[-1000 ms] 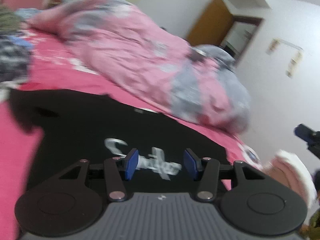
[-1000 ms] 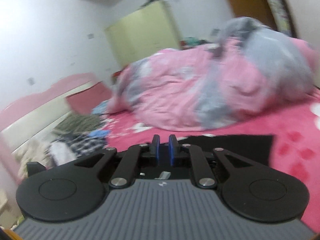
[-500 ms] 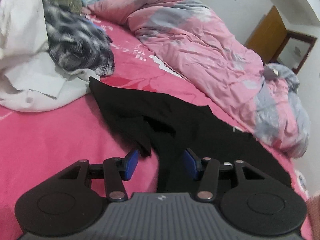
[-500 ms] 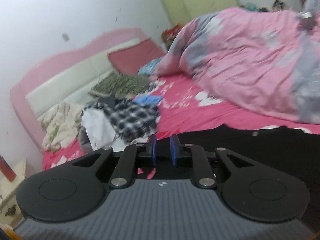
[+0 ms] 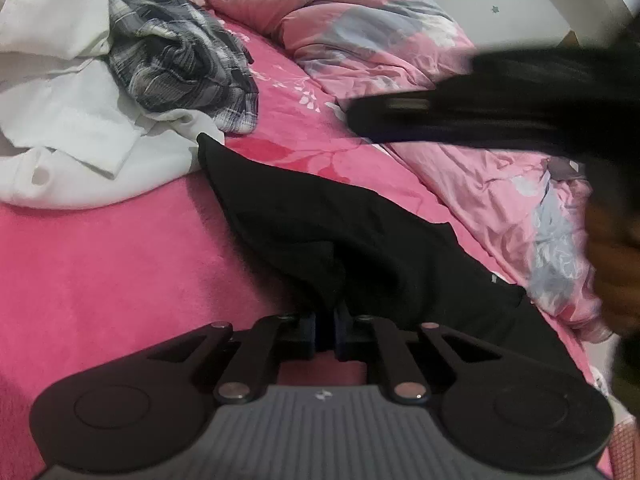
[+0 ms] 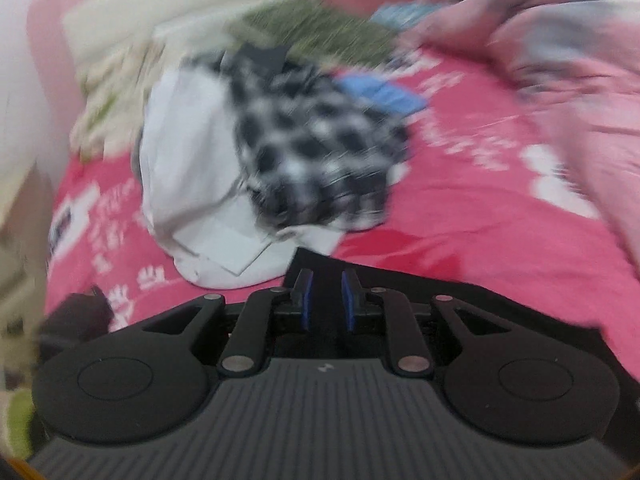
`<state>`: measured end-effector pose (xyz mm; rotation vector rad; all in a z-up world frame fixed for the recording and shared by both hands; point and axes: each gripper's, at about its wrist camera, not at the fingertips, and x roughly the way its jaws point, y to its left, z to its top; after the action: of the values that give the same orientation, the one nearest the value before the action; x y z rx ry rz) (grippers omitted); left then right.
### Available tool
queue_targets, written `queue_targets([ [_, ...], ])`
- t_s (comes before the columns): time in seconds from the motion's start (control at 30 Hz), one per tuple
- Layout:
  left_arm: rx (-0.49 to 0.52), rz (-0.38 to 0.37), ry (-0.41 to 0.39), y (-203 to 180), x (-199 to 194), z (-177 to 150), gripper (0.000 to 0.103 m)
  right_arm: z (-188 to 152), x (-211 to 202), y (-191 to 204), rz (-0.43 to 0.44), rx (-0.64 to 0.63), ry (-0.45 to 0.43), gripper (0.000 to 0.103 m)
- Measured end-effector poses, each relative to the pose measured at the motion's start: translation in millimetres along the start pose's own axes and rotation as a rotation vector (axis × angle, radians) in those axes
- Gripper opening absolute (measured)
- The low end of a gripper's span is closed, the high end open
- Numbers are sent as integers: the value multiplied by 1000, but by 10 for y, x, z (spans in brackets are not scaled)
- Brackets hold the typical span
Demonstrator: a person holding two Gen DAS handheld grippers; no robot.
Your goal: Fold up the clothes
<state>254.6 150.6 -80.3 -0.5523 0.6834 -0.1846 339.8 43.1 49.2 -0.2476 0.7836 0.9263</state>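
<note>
Left claw is pinched on a fold of the black garment, its blue pads nearly together with the dark cloth bunched up between and just above them. That garment lies across the pink bed sheet in a long slanting band, one pointed corner touching the hem of the white shirt and the far end running off to the right beside the pink and grey quilt. To the left of the pinched fold the sheet is bare down to the lower left, the widest open stretch in the left wrist view. A crumpled plaid shirt sits on top of the white one, close to the garment's corner. Across the upper right of that view a dark blurred shape reaches in over the quilt; it is too smeared to tell more. Right claw stands narrowly parted, a small gap showing between its blue pads and nothing gripped between them, and it hovers over the near edge of the black garment. Ahead of it the white shirt and the plaid shirt are piled together, with a blue item just behind them and the pink headboard beyond. White printed marks and flower shapes show on the sheet, but motion blur leaves them unreadable. Bare sheet lies between the pile and the quilt.
</note>
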Motion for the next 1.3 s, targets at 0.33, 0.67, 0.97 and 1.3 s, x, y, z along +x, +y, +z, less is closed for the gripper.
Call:
queue_targets([
  [0.33,-7,-2,-3,6,-3,-13,6,220,1251,340,-20,-210,248,17],
  [0.67,-87,-81,-45,198,-377,57,5,338,712,82,12,-4,24,2],
  [0.97,-228,-48,-82,672,-593,238,4,444,809,-12,45,101,-75,2],
  [1.3,-412,-90,-47,1027,-460,278,4,341,1295,16,59,106,-42,4],
])
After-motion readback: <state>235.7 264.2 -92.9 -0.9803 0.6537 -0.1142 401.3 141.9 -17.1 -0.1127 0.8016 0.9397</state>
